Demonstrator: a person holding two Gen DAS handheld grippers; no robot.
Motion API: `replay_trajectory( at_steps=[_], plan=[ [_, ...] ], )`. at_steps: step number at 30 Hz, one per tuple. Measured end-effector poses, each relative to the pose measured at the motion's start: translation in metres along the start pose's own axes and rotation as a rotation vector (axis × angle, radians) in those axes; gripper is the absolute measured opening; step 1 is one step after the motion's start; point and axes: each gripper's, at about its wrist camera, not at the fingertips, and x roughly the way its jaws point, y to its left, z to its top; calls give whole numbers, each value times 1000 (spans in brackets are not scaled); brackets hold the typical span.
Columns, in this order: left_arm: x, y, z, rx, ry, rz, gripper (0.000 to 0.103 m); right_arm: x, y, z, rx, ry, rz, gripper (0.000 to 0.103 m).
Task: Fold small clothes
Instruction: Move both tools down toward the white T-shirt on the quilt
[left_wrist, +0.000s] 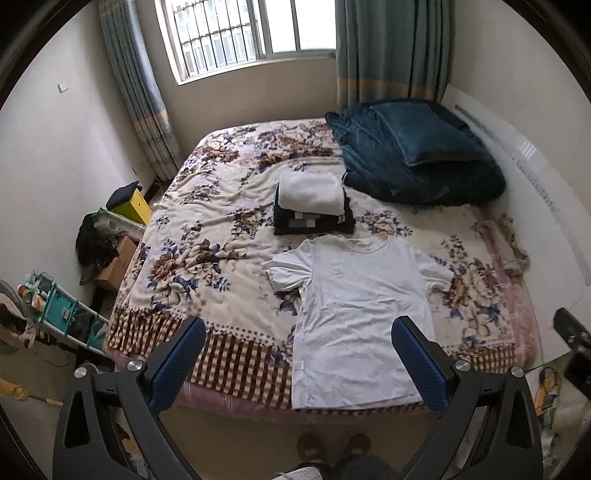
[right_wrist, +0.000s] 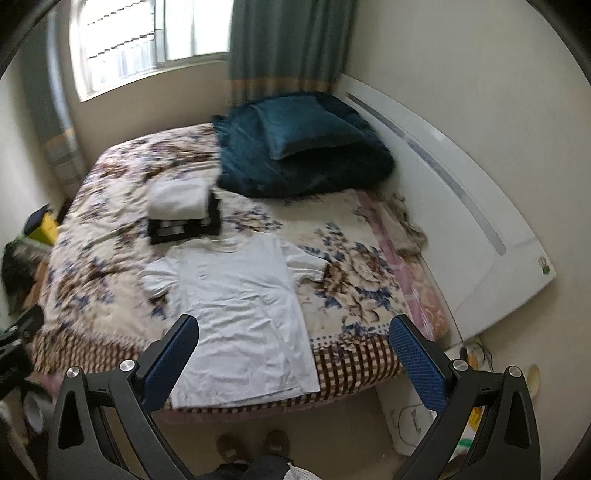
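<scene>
A white T-shirt lies spread flat, front up, near the front edge of the floral bed; it also shows in the right wrist view. Behind it sits a stack of folded clothes, white on top of dark, also seen in the right wrist view. My left gripper is open and empty, held above the bed's front edge near the shirt's hem. My right gripper is open and empty, high above the shirt's lower right part.
A dark teal quilt and pillow lie at the bed's far right by the white headboard. Boxes, a rack and clutter stand on the floor left of the bed. The person's slippers show below.
</scene>
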Motion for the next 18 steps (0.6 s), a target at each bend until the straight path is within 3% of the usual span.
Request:
replay_trajectory(
  at_steps=[8,13,18],
  plan=[
    [115,-34,34,31,79,35,103,154,-1,32,64,93,-84,103],
    [194,-69,51,33,155,83,103,274,-13,53,124,184,-52,103],
    [301,-105,56,11,252,121,103,434,-56,57,282,298,3,103]
  ],
)
